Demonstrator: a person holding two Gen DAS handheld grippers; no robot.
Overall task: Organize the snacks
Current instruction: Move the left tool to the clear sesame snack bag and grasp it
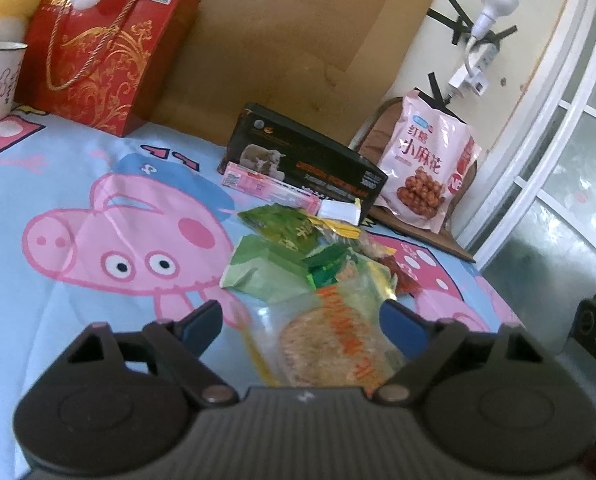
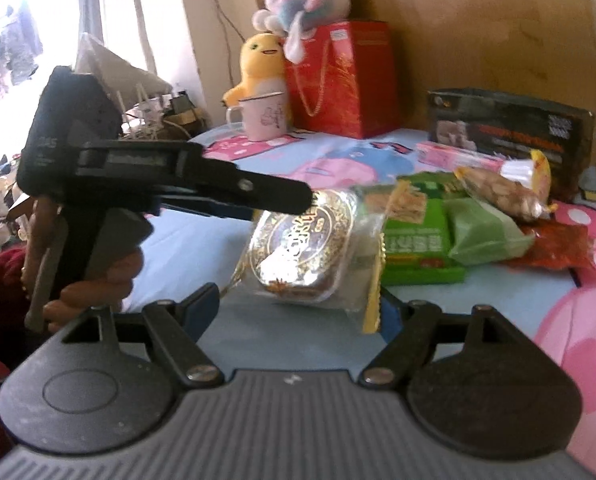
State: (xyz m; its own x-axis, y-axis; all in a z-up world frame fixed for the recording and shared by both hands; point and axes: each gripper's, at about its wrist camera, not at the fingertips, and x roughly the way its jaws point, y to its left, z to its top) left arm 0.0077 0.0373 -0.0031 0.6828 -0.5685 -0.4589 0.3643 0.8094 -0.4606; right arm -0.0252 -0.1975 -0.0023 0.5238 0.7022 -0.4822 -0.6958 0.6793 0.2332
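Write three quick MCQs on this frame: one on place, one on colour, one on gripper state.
1. Where is the pink snack bag?
A. Upright behind the black box
B. Inside the red gift bag
C. In the mug

2. What colour is the gift bag?
A. Green
B. Red with gold print
C. White

3. How is the left gripper?
A. Shut with nothing in it
B. Out of view
C. Open, a clear-wrapped round snack between its fingers

Key: 1 A, it stands at the wall behind the black box. 2 B, red faces with gold swirls. 3 C, both fingers stand wide beside the round snack.
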